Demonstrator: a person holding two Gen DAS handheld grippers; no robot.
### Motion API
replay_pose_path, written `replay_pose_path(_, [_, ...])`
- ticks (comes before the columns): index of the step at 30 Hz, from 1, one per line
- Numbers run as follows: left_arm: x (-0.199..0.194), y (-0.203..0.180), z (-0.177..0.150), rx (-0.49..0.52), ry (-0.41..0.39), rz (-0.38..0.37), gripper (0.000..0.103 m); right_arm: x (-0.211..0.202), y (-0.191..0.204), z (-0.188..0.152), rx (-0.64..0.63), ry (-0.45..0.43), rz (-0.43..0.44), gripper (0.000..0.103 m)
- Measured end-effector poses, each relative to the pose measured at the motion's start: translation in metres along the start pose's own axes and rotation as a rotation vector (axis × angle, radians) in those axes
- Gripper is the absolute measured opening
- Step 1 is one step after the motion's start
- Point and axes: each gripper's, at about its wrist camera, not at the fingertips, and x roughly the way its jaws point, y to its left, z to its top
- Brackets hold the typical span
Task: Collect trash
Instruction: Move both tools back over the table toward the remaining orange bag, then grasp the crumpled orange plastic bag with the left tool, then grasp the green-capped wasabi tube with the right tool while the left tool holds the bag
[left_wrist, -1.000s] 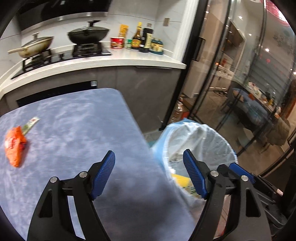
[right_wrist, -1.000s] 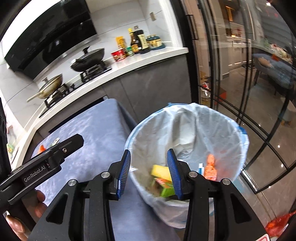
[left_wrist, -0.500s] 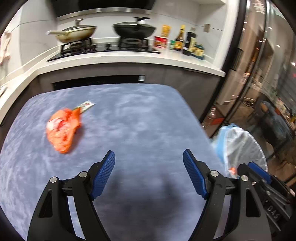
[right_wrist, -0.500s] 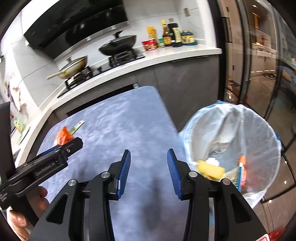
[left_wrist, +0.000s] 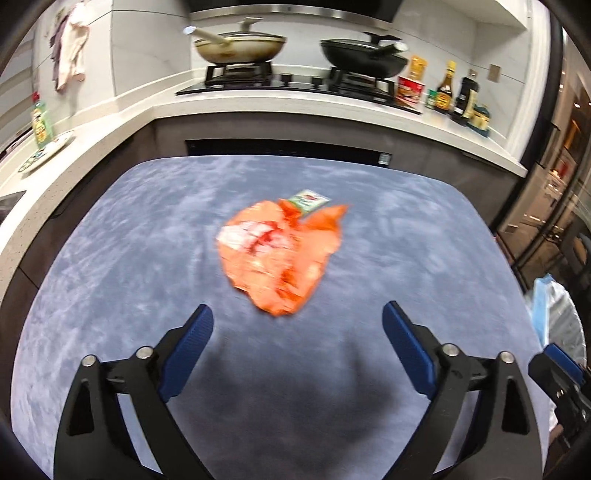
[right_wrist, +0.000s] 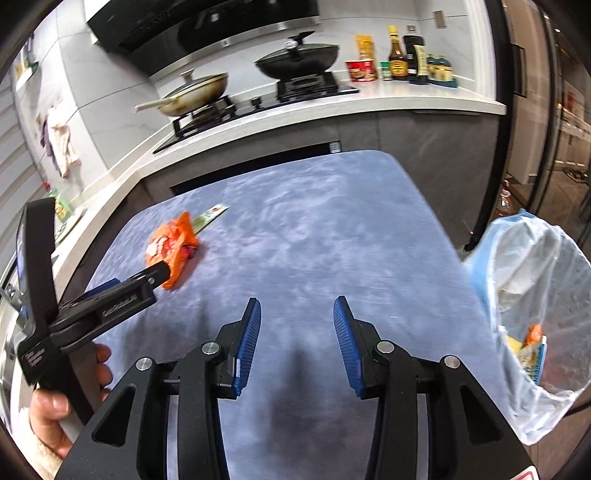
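Observation:
A crumpled orange wrapper (left_wrist: 279, 254) lies on the blue-grey table (left_wrist: 129, 258), with a small green-and-white packet (left_wrist: 308, 200) touching its far edge. My left gripper (left_wrist: 297, 332) is open and empty, just short of the wrapper, jaws spread wider than it. In the right wrist view the wrapper (right_wrist: 171, 245) and packet (right_wrist: 210, 216) lie at the left, with the left gripper's finger (right_wrist: 122, 295) beside them. My right gripper (right_wrist: 297, 332) is open and empty over the table's middle. The lined trash bin (right_wrist: 535, 306) stands off the table's right edge with trash inside.
A kitchen counter (left_wrist: 332, 105) runs behind the table with two pans on a stove, bottles and a red cup at the right. A plate and green bottle (left_wrist: 40, 127) sit on the left counter. Glass doors (right_wrist: 554, 147) are at the right.
Both grippers swung left, away from the bin and over the table. The left gripper closed in on the orange wrapper, which now lies centred just ahead of its open jaws.

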Motion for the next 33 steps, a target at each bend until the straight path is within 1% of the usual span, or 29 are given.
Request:
replay_pose_path(2, [0.007, 0.008, 0.003, -0.004, 0.001, 0.007, 0.093, 0.005, 0.008, 0.001, -0.009, 0.005, 0.010, 0.040])
replay_pose_path(8, [0.033, 0.016, 0.009, -0.006, 0.043, -0.008, 0.093, 0.020, 0.030, 0.002, -0.040, 0.025, 0.031, 0.040])
replay_pose_path(10, [0.043, 0.017, 0.011, 0.001, 0.055, 0.005, 0.093, 0.024, 0.034, 0.002, -0.047, 0.029, 0.033, 0.040])
replay_pose_path(14, [0.056, 0.019, 0.014, -0.013, 0.058, 0.015, 0.093, 0.030, 0.040, 0.002, -0.059, 0.041, 0.036, 0.040])
replay_pose_path(16, [0.061, 0.021, 0.015, -0.029, 0.066, 0.007, 0.090, 0.035, 0.043, 0.002, -0.065, 0.048, 0.037, 0.040])
replay_pose_path(17, [0.064, 0.023, 0.016, -0.037, 0.075, -0.003, 0.085, 0.036, 0.044, 0.002, -0.067, 0.050, 0.037, 0.040])
replay_pose_path(18, [0.067, 0.024, 0.017, -0.042, 0.087, -0.010, 0.077, 0.038, 0.045, 0.002, -0.069, 0.053, 0.039, 0.040])
replay_pose_path(19, [0.069, 0.025, 0.017, -0.045, 0.096, -0.018, 0.073, 0.040, 0.046, 0.002, -0.069, 0.055, 0.040, 0.040])
replay_pose_path(21, [0.076, 0.028, 0.017, -0.056, 0.125, -0.039, 0.059, 0.043, 0.047, 0.001, -0.069, 0.061, 0.045, 0.040])
replay_pose_path(22, [0.078, 0.029, 0.016, -0.063, 0.131, -0.047, 0.055, 0.045, 0.047, 0.001, -0.068, 0.064, 0.048, 0.040])
replay_pose_path(23, [0.078, 0.031, 0.016, -0.066, 0.132, -0.045, 0.046, 0.047, 0.048, 0.001, -0.069, 0.067, 0.052, 0.040])
replay_pose_path(24, [0.078, 0.031, 0.017, -0.066, 0.128, -0.048, 0.041, 0.048, 0.049, 0.001, -0.071, 0.069, 0.053, 0.040])
replay_pose_path(27, [0.071, 0.038, 0.017, -0.081, 0.119, -0.078, 0.031, 0.053, 0.052, 0.001, -0.080, 0.076, 0.056, 0.040])
replay_pose_path(33, [0.046, 0.058, 0.019, -0.117, 0.072, -0.071, 0.030, 0.063, 0.065, 0.009, -0.102, 0.073, 0.070, 0.040])
